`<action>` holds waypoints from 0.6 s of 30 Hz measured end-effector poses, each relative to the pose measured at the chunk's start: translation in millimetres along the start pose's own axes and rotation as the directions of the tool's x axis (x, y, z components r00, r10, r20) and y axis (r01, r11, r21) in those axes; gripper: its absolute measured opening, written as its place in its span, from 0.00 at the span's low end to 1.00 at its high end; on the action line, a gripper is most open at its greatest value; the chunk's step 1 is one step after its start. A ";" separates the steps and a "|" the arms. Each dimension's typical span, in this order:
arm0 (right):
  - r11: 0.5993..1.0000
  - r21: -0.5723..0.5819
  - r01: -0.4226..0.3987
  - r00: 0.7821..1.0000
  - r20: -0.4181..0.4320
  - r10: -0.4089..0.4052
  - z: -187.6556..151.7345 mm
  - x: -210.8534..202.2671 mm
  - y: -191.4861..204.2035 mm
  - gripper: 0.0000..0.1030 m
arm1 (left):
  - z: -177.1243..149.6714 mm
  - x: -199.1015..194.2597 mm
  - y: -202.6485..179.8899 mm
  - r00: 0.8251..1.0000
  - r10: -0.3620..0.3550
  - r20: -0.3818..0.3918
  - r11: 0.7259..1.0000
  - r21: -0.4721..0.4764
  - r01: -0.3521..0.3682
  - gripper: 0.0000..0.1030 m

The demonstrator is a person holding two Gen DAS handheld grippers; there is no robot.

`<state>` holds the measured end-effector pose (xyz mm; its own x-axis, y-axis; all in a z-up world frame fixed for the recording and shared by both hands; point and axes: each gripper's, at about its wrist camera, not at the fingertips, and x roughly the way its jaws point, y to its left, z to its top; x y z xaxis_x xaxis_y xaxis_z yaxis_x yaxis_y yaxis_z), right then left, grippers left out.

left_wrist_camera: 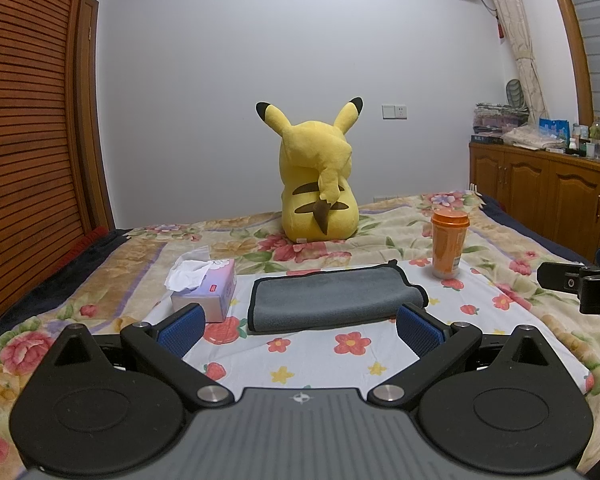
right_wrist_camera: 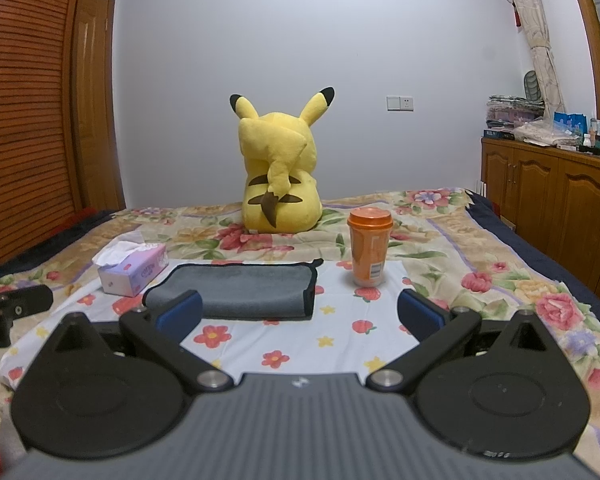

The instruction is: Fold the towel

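A grey towel (left_wrist_camera: 332,298) with dark edging lies folded flat on the white flowered cloth (left_wrist_camera: 320,360) on the bed. It also shows in the right wrist view (right_wrist_camera: 244,290). My left gripper (left_wrist_camera: 300,326) is open and empty, just in front of the towel's near edge. My right gripper (right_wrist_camera: 300,314) is open and empty, in front of the towel's right end, and its left fingertip (right_wrist_camera: 180,312) overlaps the towel's near left corner in view. Each gripper's body shows at the edge of the other's view.
A tissue box (left_wrist_camera: 206,286) stands left of the towel and an orange lidded cup (left_wrist_camera: 449,242) to its right. A yellow plush toy (left_wrist_camera: 318,184) sits behind them. A wooden cabinet (left_wrist_camera: 548,196) runs along the right and a slatted wardrobe (left_wrist_camera: 24,140) along the left.
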<state>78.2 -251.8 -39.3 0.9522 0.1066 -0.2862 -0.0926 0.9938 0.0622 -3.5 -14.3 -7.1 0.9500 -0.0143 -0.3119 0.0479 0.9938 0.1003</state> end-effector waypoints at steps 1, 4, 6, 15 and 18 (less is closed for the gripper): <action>1.000 0.000 0.000 1.000 0.000 0.000 0.0 0.0 -0.1 1.00 | 0.0 -0.1 0.0 1.000 0.001 0.000 1.000 0.001 -0.001 1.00; 1.000 0.000 0.000 1.000 -0.001 0.000 0.0 0.2 -0.3 1.00 | 0.1 -0.1 0.1 1.000 0.000 0.000 1.000 0.000 0.000 1.00; 1.000 -0.001 0.000 1.000 0.000 0.000 0.1 0.2 -0.1 1.00 | -0.2 -0.1 -0.1 1.000 0.000 0.000 1.000 0.001 0.000 1.00; 1.000 -0.001 0.000 1.000 0.000 0.000 0.0 0.1 0.7 1.00 | 0.2 0.0 0.1 1.000 0.001 -0.001 1.000 0.000 -0.001 1.00; 1.000 -0.001 0.000 1.000 0.000 0.000 0.0 0.1 0.8 1.00 | -0.6 -0.2 -0.1 1.000 0.000 -0.001 1.000 -0.005 0.000 1.00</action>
<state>78.2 -251.0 -39.3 0.9521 0.1066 -0.2865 -0.0927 0.9938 0.0615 -3.8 -14.4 -7.6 0.9497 -0.0142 -0.3130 0.0464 0.9943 0.0956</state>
